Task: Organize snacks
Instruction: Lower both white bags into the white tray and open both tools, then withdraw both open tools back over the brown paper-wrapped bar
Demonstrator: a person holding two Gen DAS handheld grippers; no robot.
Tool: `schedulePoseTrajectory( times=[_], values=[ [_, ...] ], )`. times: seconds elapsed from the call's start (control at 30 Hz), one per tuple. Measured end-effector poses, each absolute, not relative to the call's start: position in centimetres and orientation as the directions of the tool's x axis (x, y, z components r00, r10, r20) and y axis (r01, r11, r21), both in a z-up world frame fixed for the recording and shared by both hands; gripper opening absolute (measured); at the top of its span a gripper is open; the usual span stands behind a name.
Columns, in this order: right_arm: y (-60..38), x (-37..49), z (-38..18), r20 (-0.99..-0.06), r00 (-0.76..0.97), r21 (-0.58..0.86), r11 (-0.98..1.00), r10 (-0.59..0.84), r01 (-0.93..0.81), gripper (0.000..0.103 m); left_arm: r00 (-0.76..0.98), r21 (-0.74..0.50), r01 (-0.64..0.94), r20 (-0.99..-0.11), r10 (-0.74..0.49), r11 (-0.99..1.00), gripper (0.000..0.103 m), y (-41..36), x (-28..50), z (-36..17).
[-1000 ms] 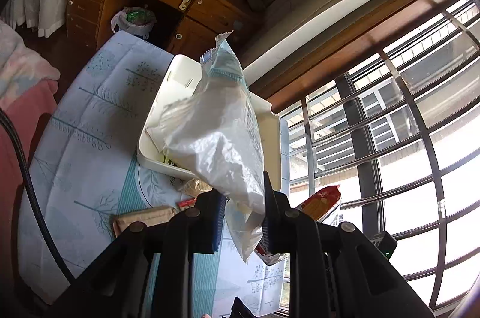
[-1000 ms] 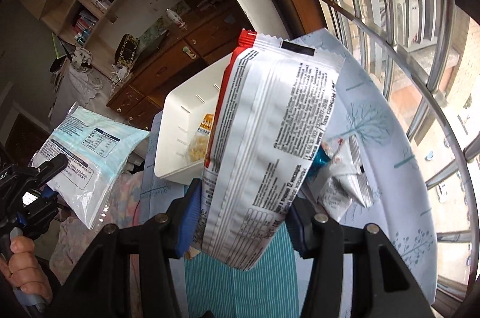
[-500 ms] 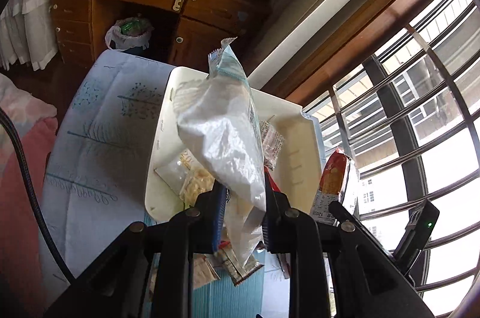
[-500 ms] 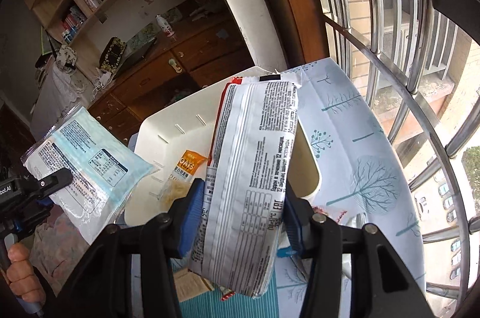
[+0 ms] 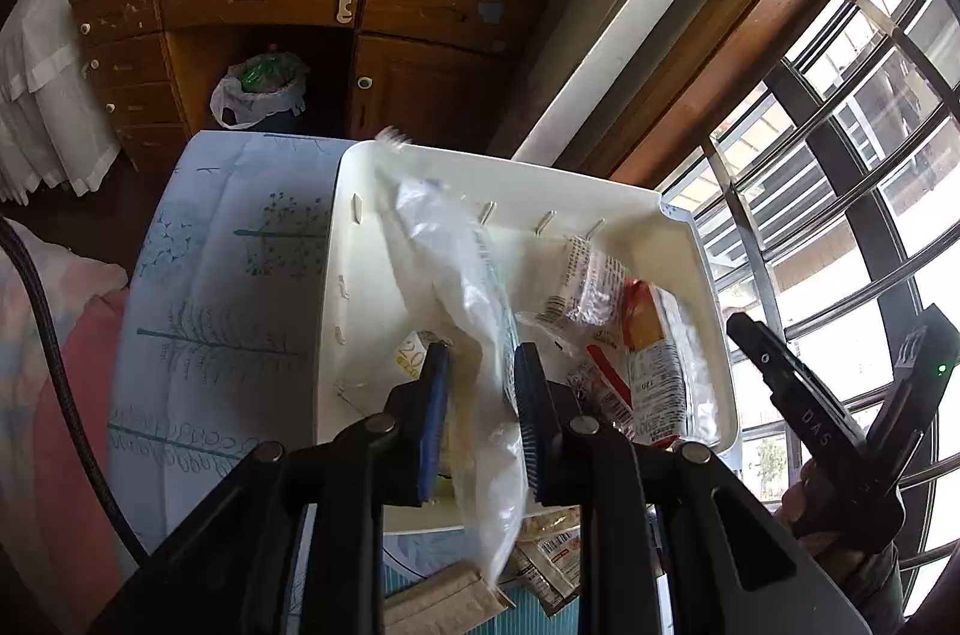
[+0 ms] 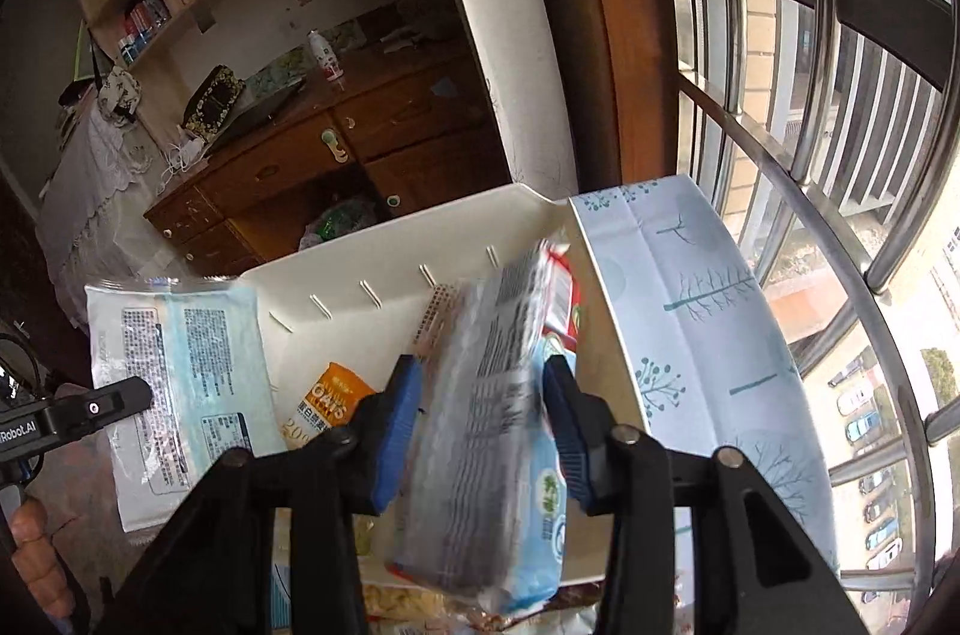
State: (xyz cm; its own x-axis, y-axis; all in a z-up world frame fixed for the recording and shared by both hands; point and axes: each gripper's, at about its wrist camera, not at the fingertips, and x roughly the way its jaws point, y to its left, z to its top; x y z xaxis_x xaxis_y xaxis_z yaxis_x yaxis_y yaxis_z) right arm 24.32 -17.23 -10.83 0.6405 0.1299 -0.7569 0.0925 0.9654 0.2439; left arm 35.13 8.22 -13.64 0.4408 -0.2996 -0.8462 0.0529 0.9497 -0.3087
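Your left gripper (image 5: 477, 395) has its jaws clamped on a light, limp, slippery clear snack bag (image 5: 456, 287) hanging above the white bin (image 5: 690, 239) ahead, and your right gripper (image 6: 480, 425) pinches a stiffer printed packet (image 6: 480, 395); grip sealed edges.

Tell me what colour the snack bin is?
White bin, clearest in the left wrist view.

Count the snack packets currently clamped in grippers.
2. A clear plastic packet sits between the left gripper fingers, and a silver printed packet in the right gripper, both over the white plastic bin.
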Motion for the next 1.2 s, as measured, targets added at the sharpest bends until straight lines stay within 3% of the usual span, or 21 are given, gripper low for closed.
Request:
schedulePoseTrajectory(
  times=[0.3, 0.47, 0.57, 1.2],
  values=[
    [-16.9, 24.3, -9.6, -0.747, 0.655, 0.21, 0.975, 0.112, 0.073, 0.04, 0.453, -0.272, 0.062, -0.85, -0.27, 0.96, 0.046, 7.7, 33.9, -12.1],
    [-17.3, 22.5, -9.0, -0.754, 0.643, 0.241, 0.968, 0.137, 0.077, 0.04, 0.474, -0.256, 0.049, -0.845, -0.248, 0.966, 0.05, 7.5, 32.4, -10.3],
    [-17.3, 20.8, -8.1, -0.749, 0.647, 0.244, 0.967, 0.139, 0.075, 0.04, 0.488, -0.239, 0.043, -0.842, -0.229, 0.97, 0.062, 7.4, 30.8, -9.2],
    [-20.2, 8.5, -2.3, -0.689, 0.719, 0.241, 0.965, 0.093, 0.107, 0.042, 0.539, -0.274, -0.007, -0.811, -0.228, 0.962, 0.07, 9.1, 17.8, -5.8]
  ],
)
